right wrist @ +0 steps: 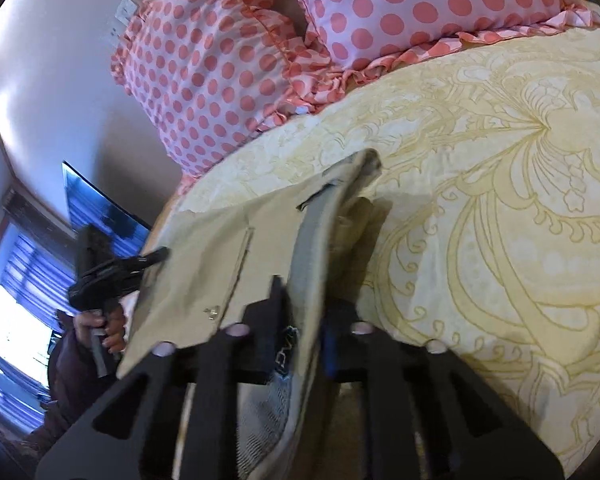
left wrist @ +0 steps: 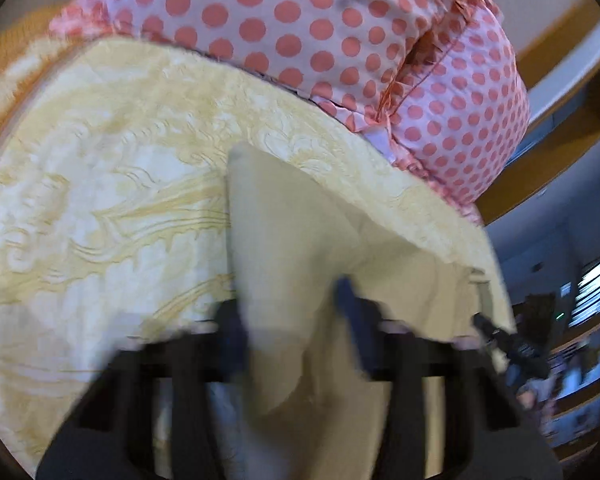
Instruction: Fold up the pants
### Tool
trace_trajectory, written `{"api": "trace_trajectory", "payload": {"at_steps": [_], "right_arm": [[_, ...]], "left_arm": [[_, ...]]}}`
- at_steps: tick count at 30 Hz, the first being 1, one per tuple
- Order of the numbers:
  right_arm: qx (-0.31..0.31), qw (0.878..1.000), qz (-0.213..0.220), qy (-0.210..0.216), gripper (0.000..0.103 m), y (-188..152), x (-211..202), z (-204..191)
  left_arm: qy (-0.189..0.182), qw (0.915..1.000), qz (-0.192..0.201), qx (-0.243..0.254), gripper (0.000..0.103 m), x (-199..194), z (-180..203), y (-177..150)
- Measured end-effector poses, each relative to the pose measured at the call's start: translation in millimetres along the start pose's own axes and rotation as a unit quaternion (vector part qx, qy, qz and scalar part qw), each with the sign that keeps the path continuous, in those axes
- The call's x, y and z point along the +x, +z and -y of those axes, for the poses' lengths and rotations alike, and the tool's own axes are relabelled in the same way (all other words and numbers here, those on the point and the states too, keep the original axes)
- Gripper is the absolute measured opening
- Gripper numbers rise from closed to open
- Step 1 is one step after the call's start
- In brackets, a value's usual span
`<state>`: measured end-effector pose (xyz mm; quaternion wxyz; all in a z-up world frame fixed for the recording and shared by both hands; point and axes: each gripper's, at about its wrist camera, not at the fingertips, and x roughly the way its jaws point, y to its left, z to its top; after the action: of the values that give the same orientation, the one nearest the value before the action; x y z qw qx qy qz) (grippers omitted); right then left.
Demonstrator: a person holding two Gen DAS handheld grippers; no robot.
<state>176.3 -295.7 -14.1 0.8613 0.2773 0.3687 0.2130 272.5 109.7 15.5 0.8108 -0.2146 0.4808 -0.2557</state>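
khaki pants [right wrist: 204,248] over yellow bedspread [right wrist: 500,200], waistband clamped by right gripper [right wrist: 300,312], hem by left gripper [left wrist: 292,312]

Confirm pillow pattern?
Pink pillows with coral-red polka dots and ruffled edges; clearest in the right wrist view.

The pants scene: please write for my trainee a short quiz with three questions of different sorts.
1. True or false: both grippers are shut on the pants.
2. What lies behind the pants on the bedspread? A) a folded towel B) polka-dot pillows C) a laundry basket
3. Fill in: the right gripper grips the pants at the ____.

Key
1. True: the left gripper and the right gripper each pinch the beige cloth.
2. B: pink polka-dot pillows.
3. Waistband, with its grey lining showing.
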Motion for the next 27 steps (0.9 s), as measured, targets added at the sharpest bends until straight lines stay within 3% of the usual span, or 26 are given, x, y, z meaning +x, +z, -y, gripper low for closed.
{"api": "trace_trajectory", "payload": {"at_steps": [2,9,13,17,21,23,24,26,27], "right_arm": [[0.003,1.000,0.001,0.015,0.012,1.9,-3.5,0.0],[0.023,0.999,0.005,0.046,0.010,26.7,-6.5,-0.6],[0.012,0.999,0.024,0.032,0.009,61.7,-5.8,-4.3],[0.014,0.999,0.051,0.006,0.009,105.6,6.2,11.5],[0.051,0.997,0.008,-0.064,0.010,112.4,41.2,44.7],[0.055,0.994,-0.003,-0.092,0.018,106.8,48.9,49.7],[0.052,0.993,-0.004,-0.102,0.026,105.9,47.6,48.9],[0.040,0.990,0.000,-0.135,0.044,105.3,39.1,43.8],[0.029,0.986,0.015,-0.161,0.058,104.7,27.9,36.5]], "left_arm": [[-0.009,0.9999,0.001,-0.007,0.012,-1.4,-1.3,1.7],[-0.024,0.9991,0.034,0.000,0.005,-13.9,14.3,14.1],[-0.008,0.9979,0.060,0.023,0.005,-8.3,34.8,45.0],[0.020,0.9972,0.070,0.017,0.005,21.2,37.6,87.3],[0.060,0.9975,0.034,-0.018,0.009,67.3,17.7,102.7],[0.072,0.9963,0.038,-0.027,0.025,73.3,10.5,99.2],[0.076,0.9956,0.046,-0.030,0.027,69.7,8.7,97.9],[0.096,0.9930,0.063,-0.026,0.032,55.2,9.8,97.0],[0.112,0.9904,0.080,-0.017,0.032,40.3,13.2,94.1]]}}
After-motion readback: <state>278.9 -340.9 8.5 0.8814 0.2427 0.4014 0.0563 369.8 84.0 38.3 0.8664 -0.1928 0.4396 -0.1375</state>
